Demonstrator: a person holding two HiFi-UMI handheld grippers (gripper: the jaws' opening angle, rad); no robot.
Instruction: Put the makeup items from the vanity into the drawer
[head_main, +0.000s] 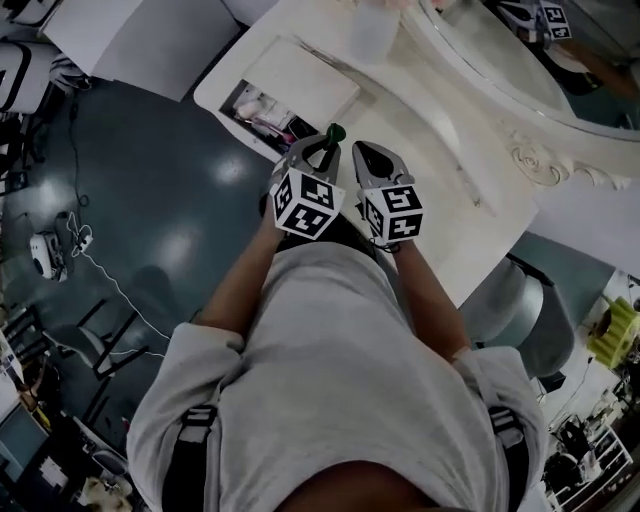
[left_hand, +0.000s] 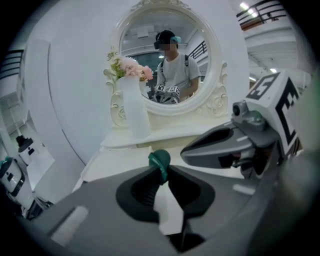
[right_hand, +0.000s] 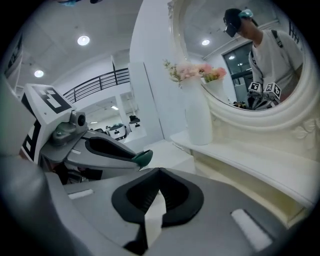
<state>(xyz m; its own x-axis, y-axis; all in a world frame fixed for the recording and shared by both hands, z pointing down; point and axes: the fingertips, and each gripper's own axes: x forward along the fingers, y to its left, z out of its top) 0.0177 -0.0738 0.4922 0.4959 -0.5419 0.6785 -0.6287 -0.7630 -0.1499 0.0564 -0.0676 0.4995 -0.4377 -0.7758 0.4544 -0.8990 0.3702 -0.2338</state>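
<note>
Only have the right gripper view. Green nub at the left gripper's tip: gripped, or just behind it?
Observer: Gripped. In the left gripper view the left gripper has its tongs pinched on the small dark green round-tipped item.
Operator: Drawer open?
Observer: Yes. The head view shows the white vanity drawer pulled out, with small items lying inside.
Operator: Item over it?
Observer: Not yet. In the head view it sits just right of the opening, above the white vanity top.
</note>
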